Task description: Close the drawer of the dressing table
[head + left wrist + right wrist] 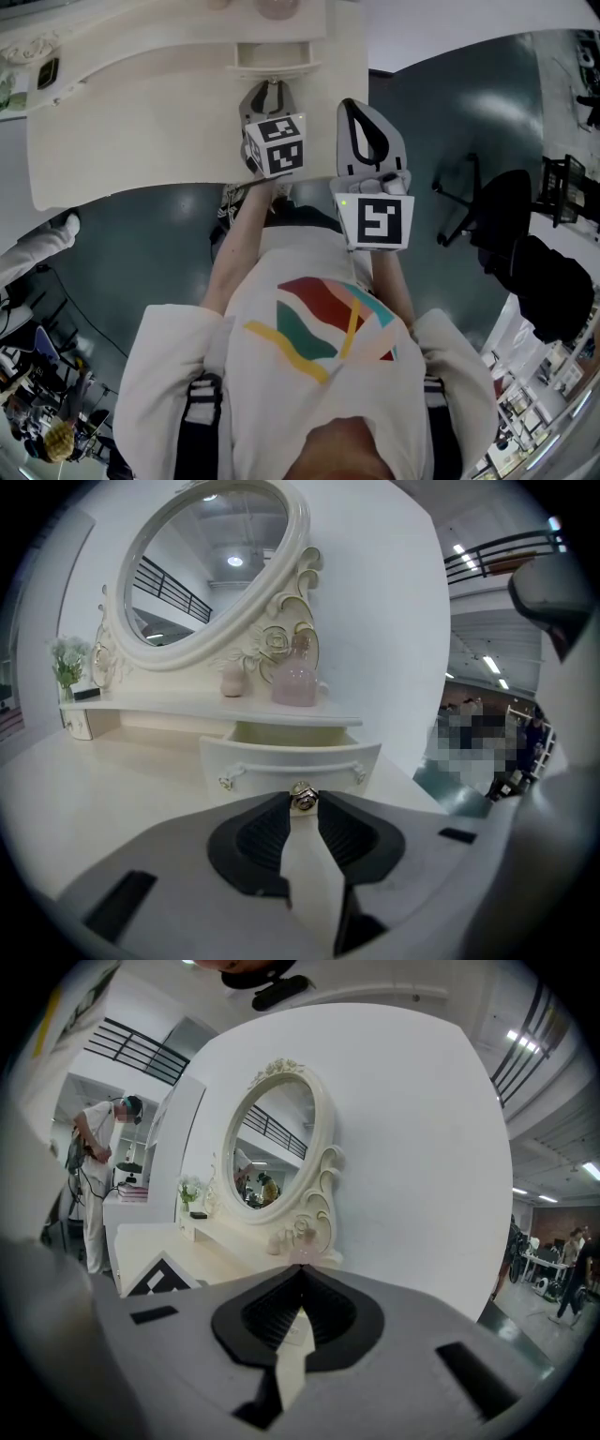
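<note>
The cream drawer point(281, 759) of the dressing table point(141, 122) stands pulled out beneath the low shelf. Its small metal knob point(303, 800) sits right between the tips of my left gripper point(303, 795), whose pads press on it from both sides. In the head view the left gripper point(272, 86) reaches over the tabletop to the drawer point(272, 58). My right gripper point(352, 105) hangs beside it at the table's right edge, and in the right gripper view its tips point(302, 1269) meet with nothing between them.
An oval mirror point(211, 564) in a carved frame rises behind the shelf, with a pink bottle point(297, 677), a small jar point(232, 679) and flowers point(67, 663). A black office chair point(497, 211) stands on the floor at right. A person point(94, 1176) stands far left.
</note>
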`<state>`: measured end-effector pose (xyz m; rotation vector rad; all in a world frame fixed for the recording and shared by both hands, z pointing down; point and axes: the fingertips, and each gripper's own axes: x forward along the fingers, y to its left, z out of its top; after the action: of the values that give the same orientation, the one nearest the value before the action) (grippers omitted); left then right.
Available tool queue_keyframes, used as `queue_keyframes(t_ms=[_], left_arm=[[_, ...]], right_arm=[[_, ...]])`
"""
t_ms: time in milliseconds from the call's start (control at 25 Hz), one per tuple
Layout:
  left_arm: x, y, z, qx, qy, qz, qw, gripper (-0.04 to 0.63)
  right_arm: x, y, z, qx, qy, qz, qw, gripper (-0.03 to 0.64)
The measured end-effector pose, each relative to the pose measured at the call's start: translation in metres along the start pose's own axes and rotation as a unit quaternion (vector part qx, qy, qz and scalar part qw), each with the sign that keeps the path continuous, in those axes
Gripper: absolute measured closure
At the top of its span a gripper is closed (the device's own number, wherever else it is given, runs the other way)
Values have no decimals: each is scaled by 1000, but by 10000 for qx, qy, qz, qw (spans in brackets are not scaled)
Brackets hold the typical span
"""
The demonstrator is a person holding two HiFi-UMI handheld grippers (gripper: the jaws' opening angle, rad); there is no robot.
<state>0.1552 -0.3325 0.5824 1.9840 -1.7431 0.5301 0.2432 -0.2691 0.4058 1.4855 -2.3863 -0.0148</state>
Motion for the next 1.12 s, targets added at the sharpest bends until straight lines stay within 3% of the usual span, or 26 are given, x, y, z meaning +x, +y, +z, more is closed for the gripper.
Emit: queue_keyframes(t_ms=[1120], left_arm=[[32,8,26,76,-118,22,9999,508]], right_arm=[[12,-9,-8,-21,96,-23,9999,618]])
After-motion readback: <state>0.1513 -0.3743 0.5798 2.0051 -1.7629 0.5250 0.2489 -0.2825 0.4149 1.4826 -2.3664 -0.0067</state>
